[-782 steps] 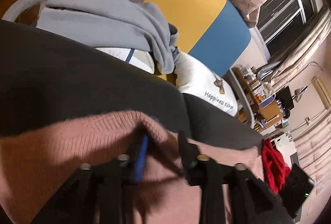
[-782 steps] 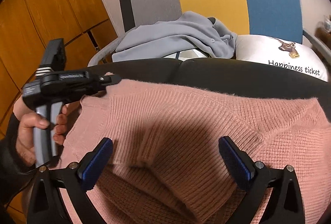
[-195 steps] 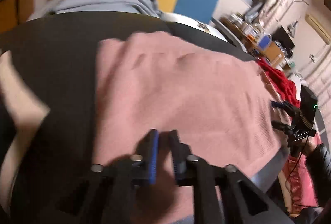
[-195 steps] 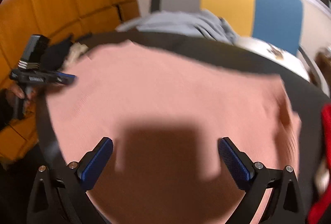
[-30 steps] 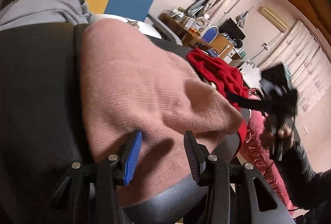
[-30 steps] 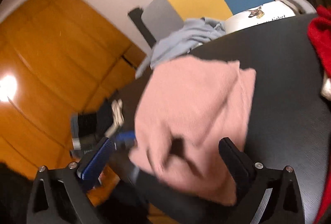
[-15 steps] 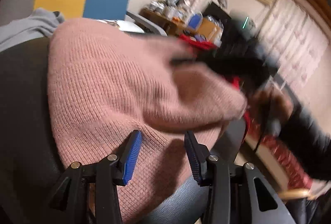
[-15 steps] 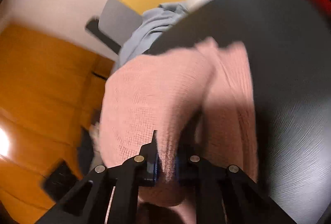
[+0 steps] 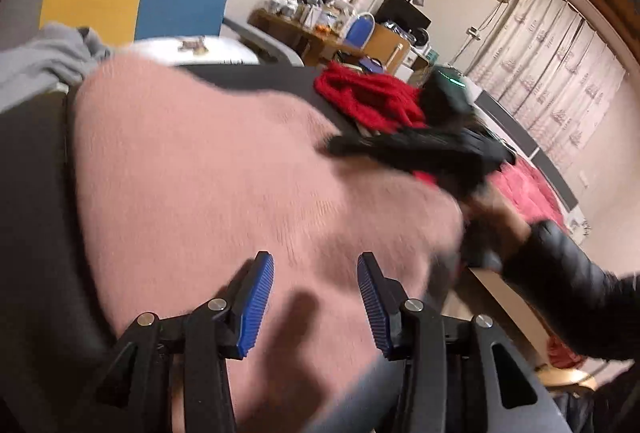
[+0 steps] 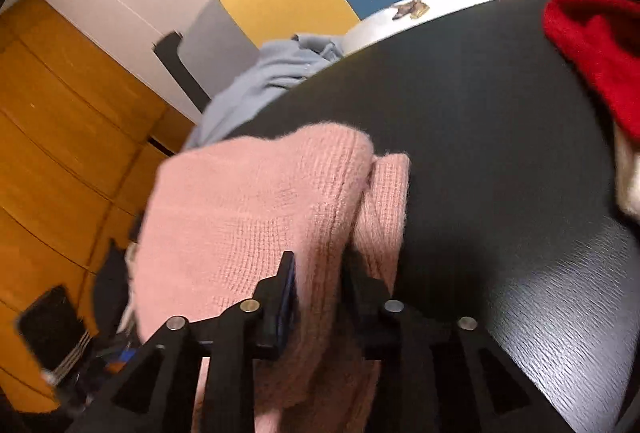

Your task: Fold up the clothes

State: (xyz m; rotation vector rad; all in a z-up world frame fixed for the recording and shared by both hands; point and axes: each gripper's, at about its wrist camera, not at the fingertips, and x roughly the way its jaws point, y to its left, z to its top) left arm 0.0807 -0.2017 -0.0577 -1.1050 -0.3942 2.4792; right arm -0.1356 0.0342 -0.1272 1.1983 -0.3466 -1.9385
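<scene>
One pink sweater at your surface's near edge, bare surface rightward, one red garment far right, right tongs clamped on sweater fold, left tongs apart above it.

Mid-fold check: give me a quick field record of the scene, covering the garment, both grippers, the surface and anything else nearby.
garment: pink knit sweater, partly folded
surface: black table
right gripper: shut on a fold of the sweater
left gripper: open, over the sweater, gripping nothing
nearby: red garment at the table's right edge; grey garment behind the table
</scene>
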